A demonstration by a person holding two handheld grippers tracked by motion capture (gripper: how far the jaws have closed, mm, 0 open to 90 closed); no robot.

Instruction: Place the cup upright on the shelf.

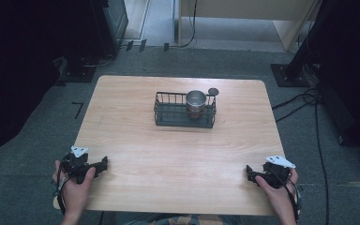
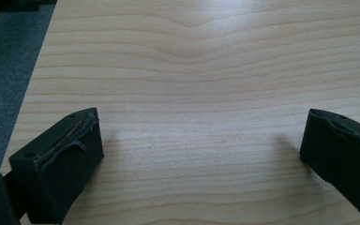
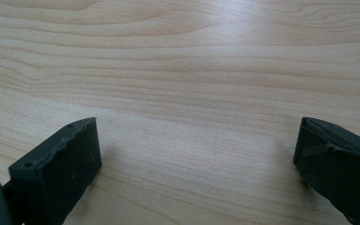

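The left gripper rests at the table's near left corner, about 8 o'clock from the table's middle, held by the person's left hand. In the left gripper view its two black jaws stand wide apart with only bare wood between them, so it holds nothing. The jaws are blocky, matte, with worn rubber-like pads whose edges look a little torn. A grey three-cornered plate sits on top of it.

The right gripper lies at the near right corner, about 4 o'clock, in the right hand. Its jaws are also spread wide over bare wood and grip nothing.

The table is light wood with a wavy grain, smooth, with rounded corners.

Toward 12 o'clock from the middle stands a dark wire basket, rectangular, with thin upright bars; its long axis runs from left to right across the table. Inside its right part stands a shiny metal cup, round, upright, its open mouth facing up. Just beyond the basket's right far corner there is a small round dark disc; I cannot tell what it is.

The floor is grey carpet, with black cables at 3 o'clock.
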